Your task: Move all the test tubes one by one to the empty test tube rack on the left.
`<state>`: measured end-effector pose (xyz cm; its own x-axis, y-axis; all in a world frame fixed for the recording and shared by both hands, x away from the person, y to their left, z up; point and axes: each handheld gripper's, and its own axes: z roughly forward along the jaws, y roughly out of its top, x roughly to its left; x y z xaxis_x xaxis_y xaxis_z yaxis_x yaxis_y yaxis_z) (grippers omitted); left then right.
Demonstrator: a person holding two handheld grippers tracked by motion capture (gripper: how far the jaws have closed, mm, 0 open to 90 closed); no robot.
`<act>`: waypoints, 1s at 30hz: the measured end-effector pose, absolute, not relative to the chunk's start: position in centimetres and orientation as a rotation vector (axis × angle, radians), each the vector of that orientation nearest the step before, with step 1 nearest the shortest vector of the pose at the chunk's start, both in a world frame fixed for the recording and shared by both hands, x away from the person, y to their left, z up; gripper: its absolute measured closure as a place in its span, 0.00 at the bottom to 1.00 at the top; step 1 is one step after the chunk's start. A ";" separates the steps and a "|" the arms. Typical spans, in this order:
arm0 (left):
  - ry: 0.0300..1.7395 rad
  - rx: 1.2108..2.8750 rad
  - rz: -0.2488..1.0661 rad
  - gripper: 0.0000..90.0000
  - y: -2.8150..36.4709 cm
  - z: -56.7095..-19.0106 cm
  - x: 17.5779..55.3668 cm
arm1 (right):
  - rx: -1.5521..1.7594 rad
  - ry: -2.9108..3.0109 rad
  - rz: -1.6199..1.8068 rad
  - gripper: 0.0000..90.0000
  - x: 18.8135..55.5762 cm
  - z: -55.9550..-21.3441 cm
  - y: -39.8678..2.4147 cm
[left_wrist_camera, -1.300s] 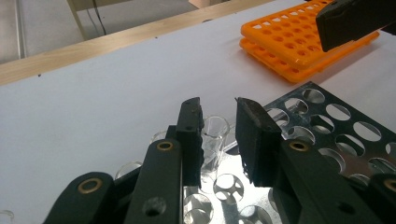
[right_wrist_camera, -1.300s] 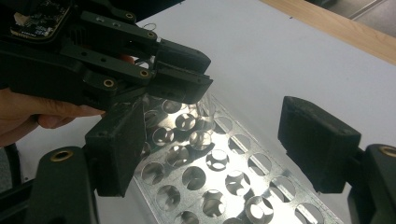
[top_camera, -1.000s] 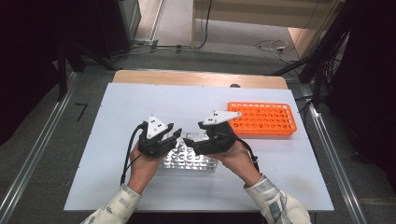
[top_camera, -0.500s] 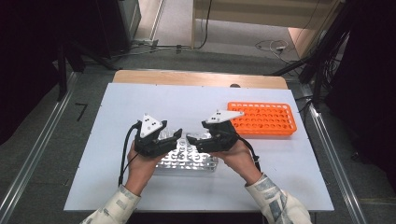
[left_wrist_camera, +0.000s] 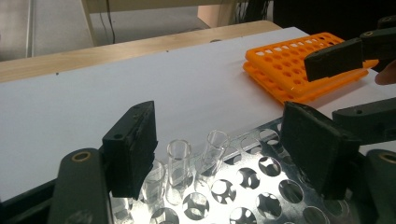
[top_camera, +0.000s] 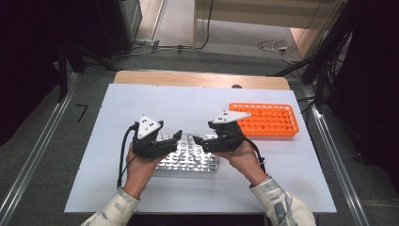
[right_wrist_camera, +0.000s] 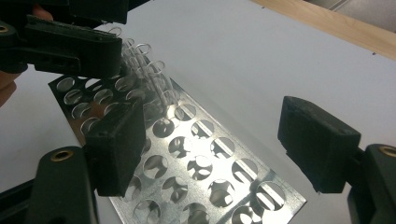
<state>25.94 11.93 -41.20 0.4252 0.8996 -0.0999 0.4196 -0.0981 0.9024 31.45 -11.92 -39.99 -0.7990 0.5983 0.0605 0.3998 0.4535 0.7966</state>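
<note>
**Both tongs gape over the metal rack**

Left tongs (top_camera: 176, 136) stand apart, their jaws having just been opening, and nothing is pressed between the pads. In the left gripper view (left_wrist_camera: 224, 154) two clear glass tubes (left_wrist_camera: 179, 165) stand upright in the gap between the jaws, touching neither pad, with a third tube close against the left-hand pad. Right tongs (top_camera: 196, 140) are also apart and hold nothing; in the right gripper view (right_wrist_camera: 210, 144) their jaws straddle bare holes of the metal rack (right_wrist_camera: 205, 168). The two sets of tongs point toward each other, tips near but not touching, above the rack's far edge.

Beneath them the shiny perforated metal rack (top_camera: 188, 160) lies flat on the white counter (top_camera: 188, 101), toward its near side, between the person's two hands. The tubes sit in a short row at the rack's left end, under the left tongs. An orange rack (top_camera: 266, 120) with many empty holes lies on the counter to the right and farther back, well apart from the metal rack. A black cable trails from the left gripper down along the forearm.
</note>
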 end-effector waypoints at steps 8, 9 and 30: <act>1.172 1.687 0.620 0.26 12.5 -41.0 25.7 | 0.879 2.468 1.254 0.24 31.3 -40.1 -12.6; 1.174 1.684 0.620 0.26 12.6 -40.9 25.7 | 0.883 2.466 1.255 0.24 31.3 -40.1 -12.7; 1.229 1.625 0.643 0.24 15.6 -40.5 24.3 | 0.962 2.388 1.246 0.24 30.8 -39.9 -16.4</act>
<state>24.30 15.64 -40.54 0.3527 0.9261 -0.1338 0.4180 -0.0280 0.9080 30.80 -16.41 -39.91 -0.7388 0.6717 0.0551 0.4294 0.4061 0.8066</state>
